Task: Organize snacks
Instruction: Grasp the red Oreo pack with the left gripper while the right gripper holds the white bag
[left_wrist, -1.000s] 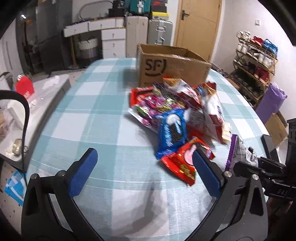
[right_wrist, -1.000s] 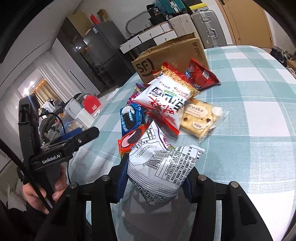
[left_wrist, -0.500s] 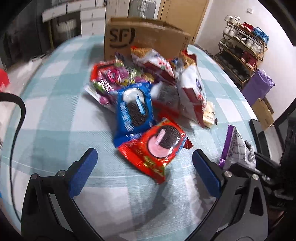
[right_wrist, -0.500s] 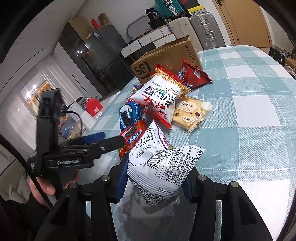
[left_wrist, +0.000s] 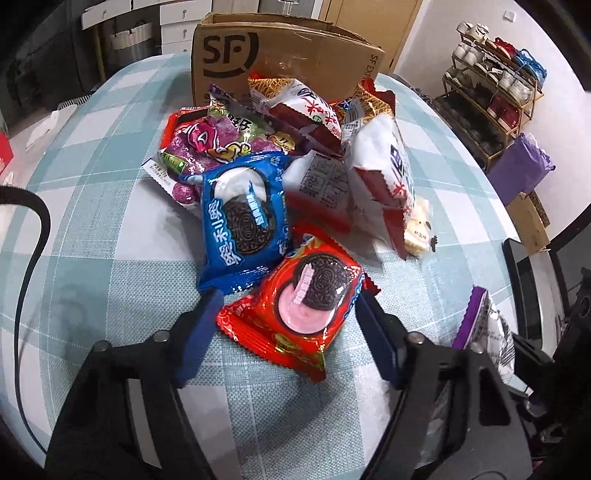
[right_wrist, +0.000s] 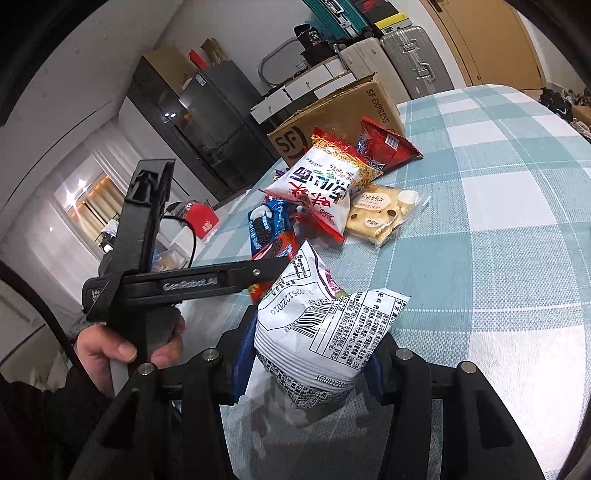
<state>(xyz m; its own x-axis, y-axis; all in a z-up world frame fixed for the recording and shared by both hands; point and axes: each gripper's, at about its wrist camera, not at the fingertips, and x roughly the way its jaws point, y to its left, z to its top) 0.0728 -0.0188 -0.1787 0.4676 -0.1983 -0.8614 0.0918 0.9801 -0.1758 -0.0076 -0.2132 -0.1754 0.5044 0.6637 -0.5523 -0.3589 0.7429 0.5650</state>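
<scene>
the left hand-held gripper (left_wrist: 286, 325) is sitting with its blue fingers (left_wrist: 199, 325) spread apart on either side of the red oreo pack (left_wrist: 299, 306), which is lying flat on the checked desk (left_wrist: 92, 229). the right hand-held gripper (right_wrist: 306, 354) is clamping a white snack bag (right_wrist: 321, 332) between its pads, lifted off the desk. beyond, a blue oreo pack (left_wrist: 242, 221) and other snacks are piling up in front of the cardboard box (left_wrist: 266, 48).

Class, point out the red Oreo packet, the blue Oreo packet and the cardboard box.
red Oreo packet (left_wrist: 295, 314), left wrist view, centre.
blue Oreo packet (left_wrist: 243, 221), left wrist view, printed cookie.
cardboard box (left_wrist: 229, 55), left wrist view, front wall.
</scene>
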